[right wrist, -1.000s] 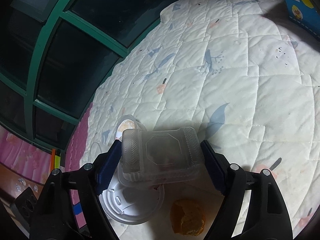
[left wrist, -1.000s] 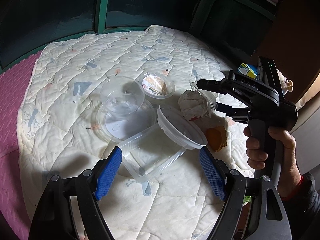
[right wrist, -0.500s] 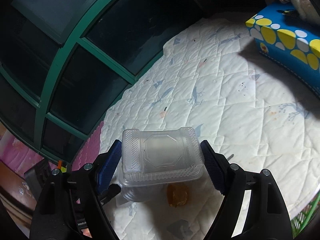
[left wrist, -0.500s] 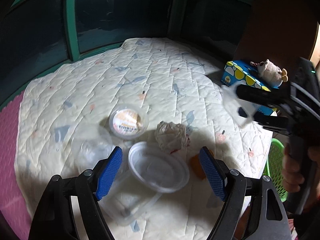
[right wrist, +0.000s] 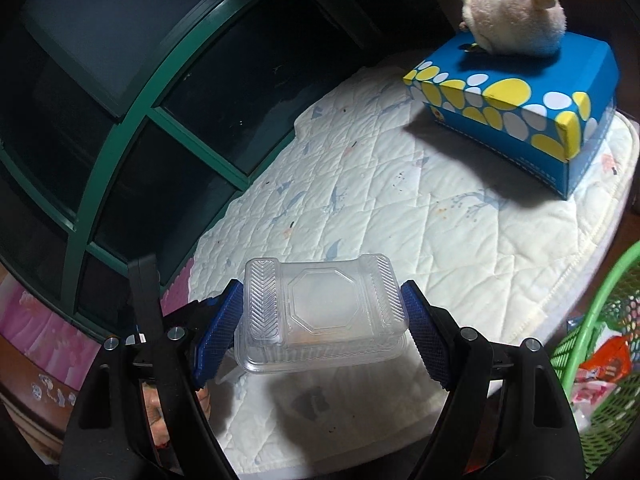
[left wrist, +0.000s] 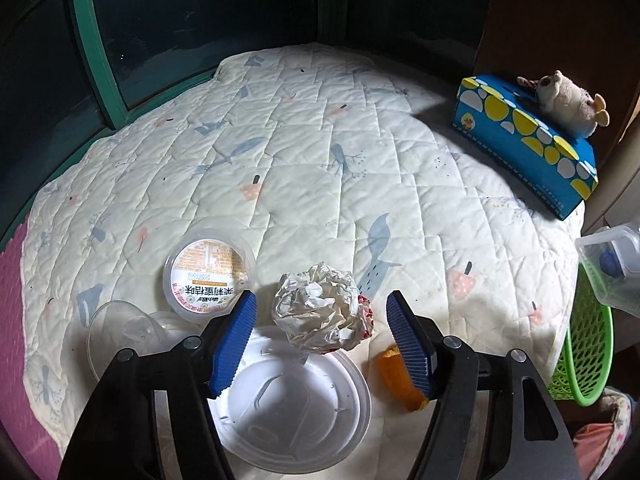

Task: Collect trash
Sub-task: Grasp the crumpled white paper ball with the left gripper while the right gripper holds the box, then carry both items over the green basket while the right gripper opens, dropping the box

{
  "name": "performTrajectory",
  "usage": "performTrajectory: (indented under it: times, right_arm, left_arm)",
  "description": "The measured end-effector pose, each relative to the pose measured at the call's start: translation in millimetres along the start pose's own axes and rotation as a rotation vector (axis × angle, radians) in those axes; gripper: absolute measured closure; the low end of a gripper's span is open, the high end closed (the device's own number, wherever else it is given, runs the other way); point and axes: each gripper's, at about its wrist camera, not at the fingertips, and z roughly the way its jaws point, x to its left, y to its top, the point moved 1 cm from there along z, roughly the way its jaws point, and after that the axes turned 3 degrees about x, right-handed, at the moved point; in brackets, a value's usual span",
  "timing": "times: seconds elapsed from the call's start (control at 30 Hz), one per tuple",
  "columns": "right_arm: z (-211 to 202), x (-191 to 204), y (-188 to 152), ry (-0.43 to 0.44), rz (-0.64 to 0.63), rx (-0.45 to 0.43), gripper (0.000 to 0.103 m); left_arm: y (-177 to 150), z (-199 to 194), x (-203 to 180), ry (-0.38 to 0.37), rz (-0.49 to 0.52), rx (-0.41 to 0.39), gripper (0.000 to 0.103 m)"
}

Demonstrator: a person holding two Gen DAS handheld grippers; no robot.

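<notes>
My left gripper (left wrist: pixel 320 340) is open, its blue pads either side of a crumpled foil-and-paper ball (left wrist: pixel 320 308) on the quilted mat (left wrist: pixel 320 140). Below it lies a white plastic lid (left wrist: pixel 292 404), with an orange peel (left wrist: pixel 394 376) to the right. A labelled round tub (left wrist: pixel 208 276) and clear cups (left wrist: pixel 128 336) lie to the left. My right gripper (right wrist: pixel 324 332) is shut on a clear clamshell box (right wrist: pixel 320 312), held in the air beside the green basket (right wrist: pixel 600 360). The box also shows at the right edge of the left wrist view (left wrist: pixel 612 268).
A blue spotted tissue box (left wrist: pixel 524 140) with a plush toy (left wrist: pixel 564 100) on it stands at the mat's far right. The green basket (left wrist: pixel 584 352) sits off the mat's right edge with wrappers inside. A green-framed window (left wrist: pixel 100 60) runs behind. A pink foam floor (left wrist: pixel 12 320) lies left.
My right gripper has carried the clamshell box up and to the right, off the pile and next to the green basket. My left gripper has moved forward around the crumpled ball.
</notes>
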Motion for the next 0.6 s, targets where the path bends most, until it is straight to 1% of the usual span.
performTrajectory:
  times: [0.03, 0.2, 0.27, 0.4, 0.6]
  right_arm:
    - [-3.2, -2.7, -2.5, -0.004, 0.003, -0.002, 0.024]
    - [-20.7, -18.9, -13.7, -0.036, 0.021, -0.02, 0.024]
    - [-27.4, -25.0, -16.9, -0.042, 0.037, -0.031, 0.024]
    - [-43.1, -38.6, -23.8, -0.059, 0.071, -0.052, 0.024]
    - [-63.1, -49.3, -33.5, -0.085, 0.094, -0.078, 0.024]
  left_arm:
    - [0.3, 2.9, -0.8, 0.01, 0.004, 0.005, 0.04]
    - [1.3, 11.3, -1.8, 0.016, 0.014, 0.022, 0.049]
    - [0.9, 13.8, -3.0, 0.016, 0.02, 0.023, 0.055]
    - [-0.2, 13.4, -4.4, 0.021, 0.027, 0.009, 0.061]
    - [-3.5, -4.5, -7.2, 0.011, 0.029, -0.034, 0.064]
